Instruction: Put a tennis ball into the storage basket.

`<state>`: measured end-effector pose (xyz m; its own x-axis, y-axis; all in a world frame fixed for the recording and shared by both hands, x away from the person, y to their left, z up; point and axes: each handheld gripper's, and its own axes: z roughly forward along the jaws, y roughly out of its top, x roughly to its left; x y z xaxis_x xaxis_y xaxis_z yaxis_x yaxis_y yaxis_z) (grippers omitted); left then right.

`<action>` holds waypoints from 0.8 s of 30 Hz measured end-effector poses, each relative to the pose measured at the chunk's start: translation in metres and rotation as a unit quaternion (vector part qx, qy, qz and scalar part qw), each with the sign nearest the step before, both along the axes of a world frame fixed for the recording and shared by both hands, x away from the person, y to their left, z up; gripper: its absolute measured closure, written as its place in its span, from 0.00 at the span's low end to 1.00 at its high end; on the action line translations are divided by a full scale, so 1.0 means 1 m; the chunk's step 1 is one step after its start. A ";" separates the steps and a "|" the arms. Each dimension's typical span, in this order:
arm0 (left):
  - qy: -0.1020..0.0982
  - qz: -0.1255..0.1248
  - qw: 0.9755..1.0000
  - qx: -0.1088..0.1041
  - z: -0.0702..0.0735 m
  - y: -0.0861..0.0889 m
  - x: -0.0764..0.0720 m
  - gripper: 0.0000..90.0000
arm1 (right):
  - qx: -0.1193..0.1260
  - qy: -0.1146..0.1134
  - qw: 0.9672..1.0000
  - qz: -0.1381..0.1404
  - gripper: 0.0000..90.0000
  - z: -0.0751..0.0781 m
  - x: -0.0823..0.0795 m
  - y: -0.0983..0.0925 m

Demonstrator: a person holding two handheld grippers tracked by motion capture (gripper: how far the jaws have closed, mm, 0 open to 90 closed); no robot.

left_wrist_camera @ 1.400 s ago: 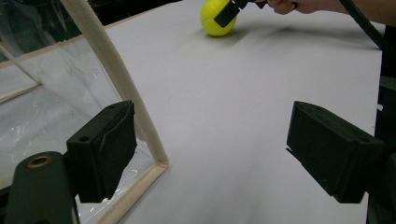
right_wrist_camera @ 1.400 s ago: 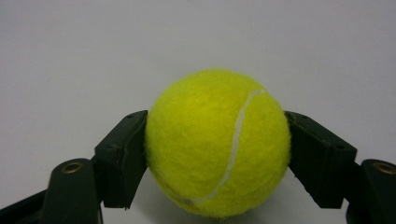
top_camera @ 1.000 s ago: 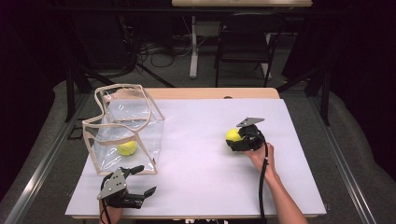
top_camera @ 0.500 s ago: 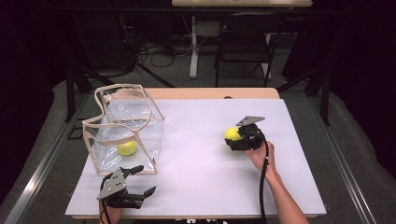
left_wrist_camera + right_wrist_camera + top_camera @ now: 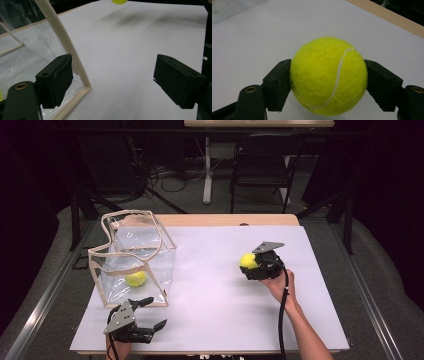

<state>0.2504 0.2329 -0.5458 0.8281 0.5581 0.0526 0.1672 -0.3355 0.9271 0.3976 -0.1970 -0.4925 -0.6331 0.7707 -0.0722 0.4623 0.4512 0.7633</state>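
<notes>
Bench surface: white sheet [image 5: 215, 295] over a wooden bench, whose bare wood edge [image 5: 225, 220] shows along the far side.
Room: dark; a black chair [image 5: 260, 170] and floor cables [image 5: 165, 175] behind the bench.
Container: clear plastic bag [image 5: 132, 257] with cream trim, standing open on the left of the sheet.
Contents: one tennis ball in the bag [image 5: 135, 279], resting on its bottom.
Left tool [image 5: 147, 312]: near the front edge, just in front of the bag; jaws spread wide with nothing between them.
Held tennis ball [image 5: 328, 76]: right of centre, above the sheet.
Right tool [image 5: 248, 265]: jaws pinching the held tennis ball on both sides.
</notes>
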 end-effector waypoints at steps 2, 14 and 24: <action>0.000 -0.002 1.000 -0.001 0.000 0.000 0.000 0.18 | -0.001 -0.002 1.000 0.001 0.29 0.002 -0.001 0.000; -0.001 -0.001 1.000 -0.002 0.000 0.001 -0.001 0.18 | 0.000 -0.012 1.000 0.003 0.29 0.018 -0.002 0.004; -0.002 -0.002 1.000 -0.002 0.001 0.001 -0.001 0.18 | -0.003 -0.018 1.000 0.008 0.29 0.031 -0.002 0.007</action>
<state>0.2496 0.2342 -0.5453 0.8299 0.5554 0.0539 0.1624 -0.3328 0.9289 0.3954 -0.1897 -0.4619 -0.6416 0.7607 -0.0990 0.4280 0.4621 0.7767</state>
